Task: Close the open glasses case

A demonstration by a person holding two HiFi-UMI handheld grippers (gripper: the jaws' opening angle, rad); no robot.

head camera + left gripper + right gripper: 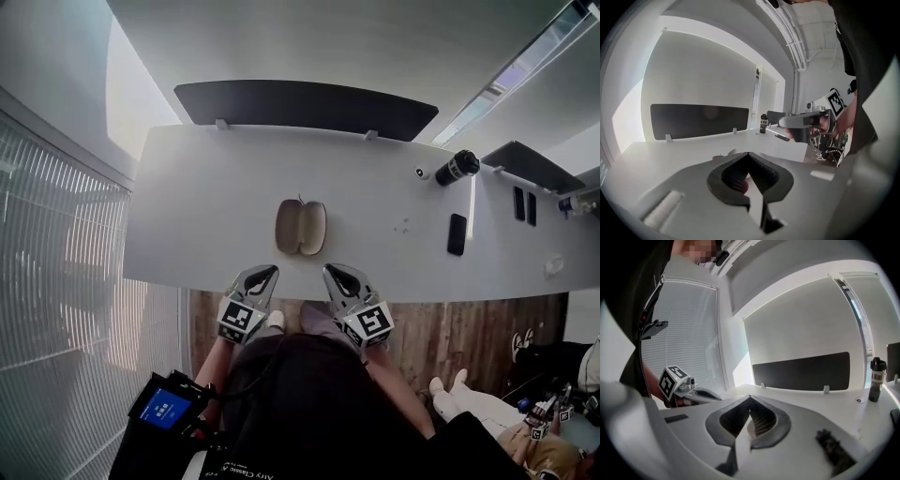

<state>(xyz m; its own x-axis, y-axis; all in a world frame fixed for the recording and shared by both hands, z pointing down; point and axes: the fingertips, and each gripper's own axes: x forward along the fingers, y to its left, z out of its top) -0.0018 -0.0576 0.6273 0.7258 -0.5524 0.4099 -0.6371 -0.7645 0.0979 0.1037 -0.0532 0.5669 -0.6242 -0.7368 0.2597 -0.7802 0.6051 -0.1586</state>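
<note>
The tan glasses case (300, 226) lies open on the white table (206, 216), its two halves spread side by side just beyond the front edge. My left gripper (269, 270) hovers at the table's front edge, below and left of the case, jaws shut on nothing. To the case's lower right my right gripper (331, 270) is at the same edge, also shut and empty. In the left gripper view the jaw tips (747, 153) meet, and the right gripper (802, 122) shows beside them. The right gripper view shows its tips (750, 397) closed, with the left gripper (686, 389) alongside.
A black bottle (457, 168) and a small white object (422, 172) stand at the back right; a black phone (457, 233) lies right of the case. A dark divider panel (305, 105) runs along the far edge. White blinds (56, 281) are at left.
</note>
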